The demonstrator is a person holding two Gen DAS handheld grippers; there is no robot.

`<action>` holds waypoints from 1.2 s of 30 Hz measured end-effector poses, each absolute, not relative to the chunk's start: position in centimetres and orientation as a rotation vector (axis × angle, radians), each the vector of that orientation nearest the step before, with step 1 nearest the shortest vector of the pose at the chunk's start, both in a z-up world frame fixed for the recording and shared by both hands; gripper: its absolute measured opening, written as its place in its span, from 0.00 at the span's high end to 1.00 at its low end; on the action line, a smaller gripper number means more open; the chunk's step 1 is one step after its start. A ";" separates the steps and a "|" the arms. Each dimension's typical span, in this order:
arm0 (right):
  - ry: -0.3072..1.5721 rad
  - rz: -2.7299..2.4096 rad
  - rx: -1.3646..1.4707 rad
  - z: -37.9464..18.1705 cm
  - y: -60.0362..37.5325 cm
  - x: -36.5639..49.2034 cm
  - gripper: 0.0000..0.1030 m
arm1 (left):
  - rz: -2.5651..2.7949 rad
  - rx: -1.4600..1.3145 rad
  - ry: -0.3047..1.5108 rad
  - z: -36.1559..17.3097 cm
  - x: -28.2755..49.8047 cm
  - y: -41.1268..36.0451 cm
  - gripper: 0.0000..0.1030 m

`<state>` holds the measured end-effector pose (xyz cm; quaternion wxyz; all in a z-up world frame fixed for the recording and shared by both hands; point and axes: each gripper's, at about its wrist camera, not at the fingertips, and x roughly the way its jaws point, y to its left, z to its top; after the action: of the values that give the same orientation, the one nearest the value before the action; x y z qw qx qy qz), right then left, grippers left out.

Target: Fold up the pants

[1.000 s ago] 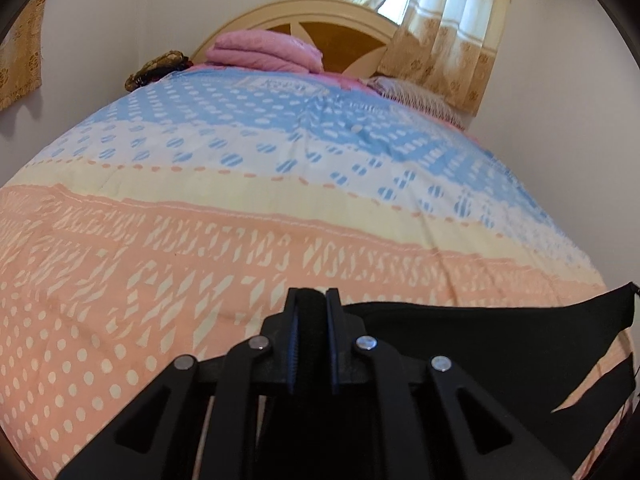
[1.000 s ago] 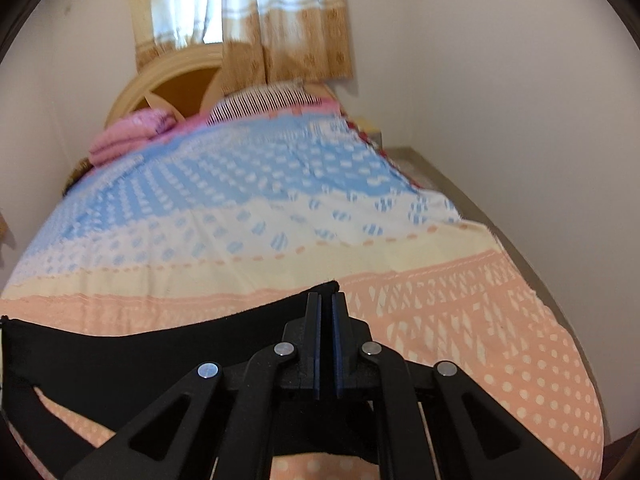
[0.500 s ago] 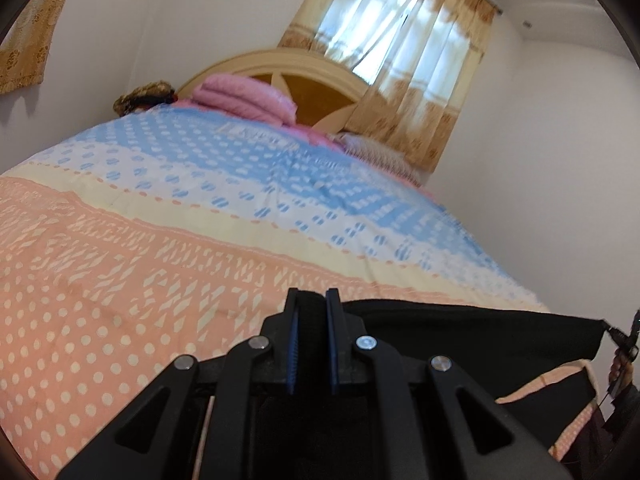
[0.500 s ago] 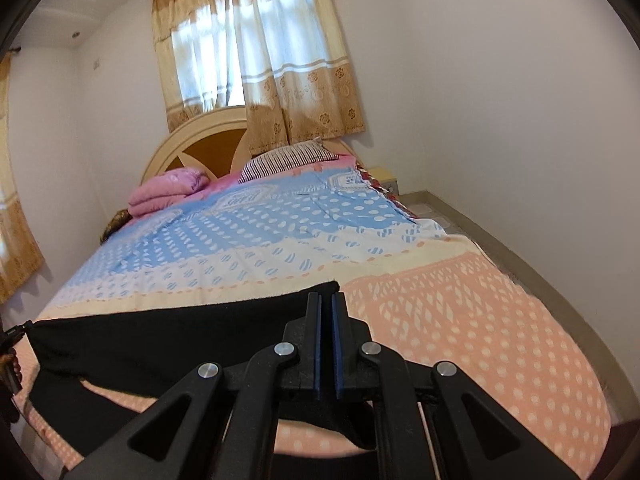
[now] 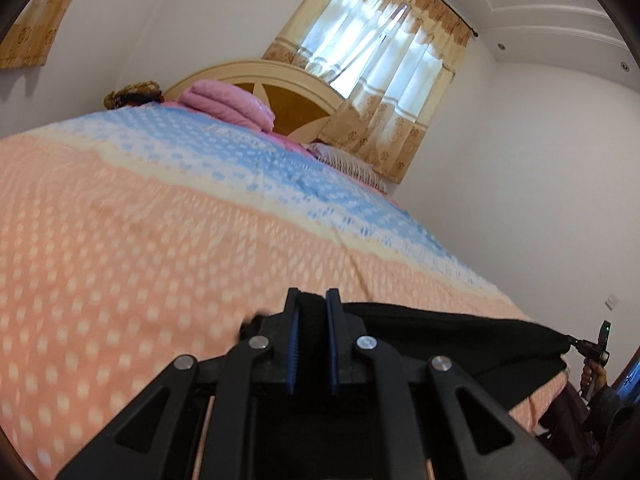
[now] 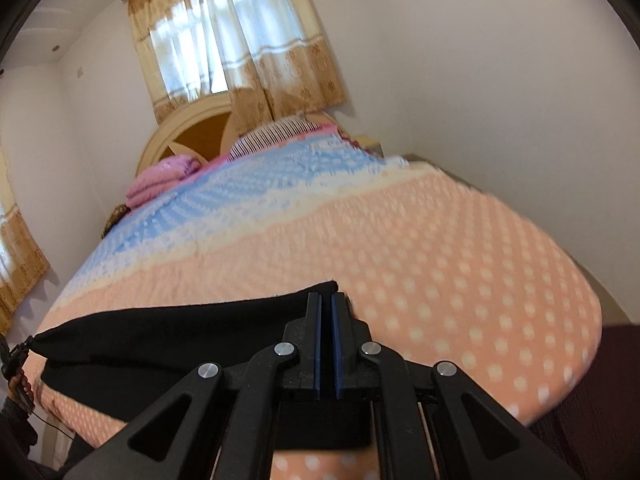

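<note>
Black pants (image 5: 460, 336) are stretched between my two grippers at the foot of the bed. My left gripper (image 5: 312, 300) is shut on one end of the top edge. My right gripper (image 6: 326, 300) is shut on the other end; the pants (image 6: 180, 332) run left from it to the left gripper (image 6: 16, 354) at the frame edge. The right gripper (image 5: 592, 348) shows far right in the left wrist view. The cloth hangs taut, its lower part hidden behind the gripper bodies.
The bed cover (image 5: 140, 240) is patterned orange, cream and blue. A folded pink blanket (image 5: 228, 104) and a striped pillow (image 6: 276, 136) lie at the headboard (image 5: 276, 80). A curtained window (image 6: 208, 52) is behind. White walls stand close on the right (image 6: 500, 100).
Both grippers have dropped lower and tilted upward with the pants, so the cameras see more wall and ceiling. The views have rolled. The pants stay stretched between them.
</note>
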<state>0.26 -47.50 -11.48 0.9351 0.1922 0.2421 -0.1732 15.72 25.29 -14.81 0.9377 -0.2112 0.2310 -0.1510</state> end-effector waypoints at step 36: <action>0.582 -0.533 0.289 -10.8 -44.6 -4.1 0.93 | -0.134 -0.363 0.470 -16.1 8.4 29.0 0.59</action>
<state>-4.12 -44.56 -10.83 0.9129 0.1404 0.2827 -0.2587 8.36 29.03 -16.07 0.9540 -0.1789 0.2314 -0.0657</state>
